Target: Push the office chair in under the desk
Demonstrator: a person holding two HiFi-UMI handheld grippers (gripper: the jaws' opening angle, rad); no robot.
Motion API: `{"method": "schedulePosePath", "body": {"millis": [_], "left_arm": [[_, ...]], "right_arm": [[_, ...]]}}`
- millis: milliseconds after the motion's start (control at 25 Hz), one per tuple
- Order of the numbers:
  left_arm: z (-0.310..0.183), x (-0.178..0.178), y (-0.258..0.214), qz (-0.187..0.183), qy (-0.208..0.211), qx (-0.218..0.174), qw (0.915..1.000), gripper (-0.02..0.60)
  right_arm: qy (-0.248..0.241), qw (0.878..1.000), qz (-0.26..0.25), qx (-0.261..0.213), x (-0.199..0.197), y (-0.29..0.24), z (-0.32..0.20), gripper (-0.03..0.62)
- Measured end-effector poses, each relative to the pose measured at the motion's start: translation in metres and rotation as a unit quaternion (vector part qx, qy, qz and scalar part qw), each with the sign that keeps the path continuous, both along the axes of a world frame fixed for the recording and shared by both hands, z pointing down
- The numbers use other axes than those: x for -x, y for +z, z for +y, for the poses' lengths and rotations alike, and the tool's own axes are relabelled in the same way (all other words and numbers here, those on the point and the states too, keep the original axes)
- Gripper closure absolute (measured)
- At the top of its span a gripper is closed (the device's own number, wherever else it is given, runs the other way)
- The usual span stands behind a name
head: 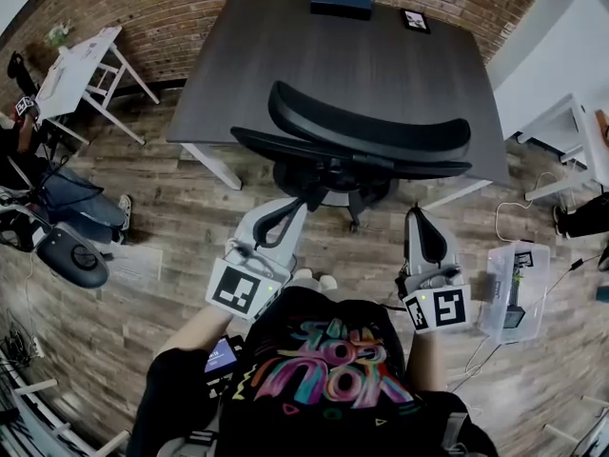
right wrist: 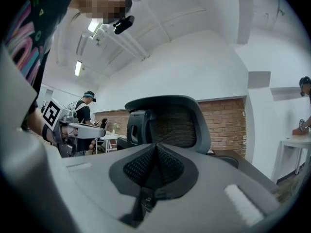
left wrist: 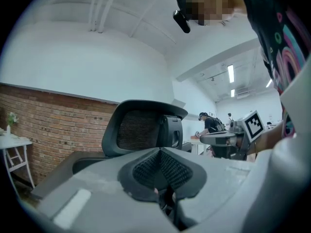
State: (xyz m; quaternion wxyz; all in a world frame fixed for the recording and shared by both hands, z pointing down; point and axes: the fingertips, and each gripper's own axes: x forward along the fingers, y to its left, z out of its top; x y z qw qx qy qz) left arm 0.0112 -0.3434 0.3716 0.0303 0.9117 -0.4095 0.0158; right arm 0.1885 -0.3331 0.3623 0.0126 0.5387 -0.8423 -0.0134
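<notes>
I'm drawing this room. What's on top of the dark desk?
A dark box and a small black-and-white tag, both at the far edge of the desk. The chair hides part of the near edge, so that bit cannot be checked.

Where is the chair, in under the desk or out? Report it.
Out: the chair has its base on the floor short of the desk, its back at the near edge.
</notes>
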Motion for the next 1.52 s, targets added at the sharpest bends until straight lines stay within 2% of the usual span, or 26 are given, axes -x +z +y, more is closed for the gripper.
{"method": "schedulePosePath", "body": {"millis": [1520], "left_arm": [[-0.0066,-0.0071,0.0051,-0.023,0.006,-0.005,0.9997,0.580]], "right_arm": [[-0.028,0.999,0.017,0.003,0.0058,0.0035,-0.0065,0.592]]}}
